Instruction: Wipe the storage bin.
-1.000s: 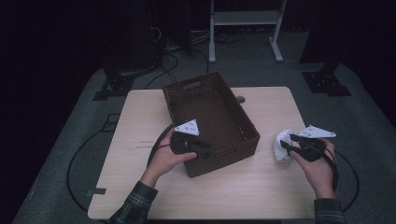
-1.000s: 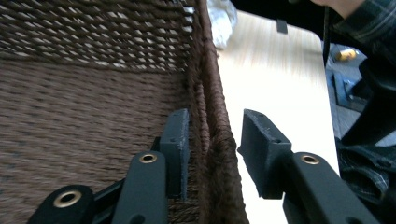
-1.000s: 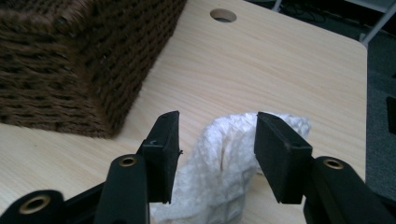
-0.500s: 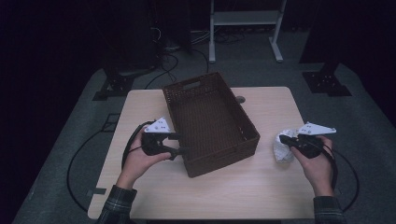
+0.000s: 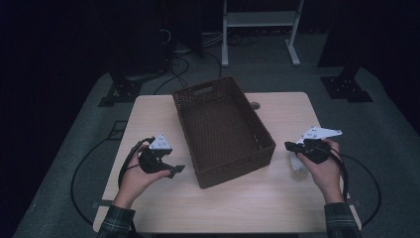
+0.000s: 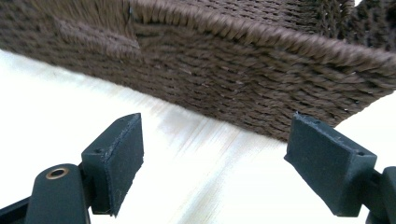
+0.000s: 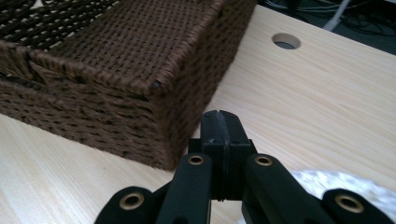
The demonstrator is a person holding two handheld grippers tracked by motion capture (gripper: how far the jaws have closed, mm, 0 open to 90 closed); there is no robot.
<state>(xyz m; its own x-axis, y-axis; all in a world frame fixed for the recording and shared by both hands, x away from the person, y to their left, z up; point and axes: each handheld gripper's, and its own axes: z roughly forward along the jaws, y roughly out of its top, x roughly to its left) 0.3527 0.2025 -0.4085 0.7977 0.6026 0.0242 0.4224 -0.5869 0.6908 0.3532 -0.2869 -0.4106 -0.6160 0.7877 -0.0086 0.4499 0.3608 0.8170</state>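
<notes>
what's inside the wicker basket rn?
The wicker basket looks empty in the high view: just its woven floor. The corner behind its near wall is hidden, so something small there can't be ruled out.

Dim high view, dark surroundings, bright gripper views (table (image 6: pixel 56 107) glare), soft blur close up.

Plaid sleeves (image 5: pixel 115 224); black grippers, brass screws (image 7: pixel 195 160) (grey three-cornered plates (image 5: pixel 160 143) on top).
</notes>
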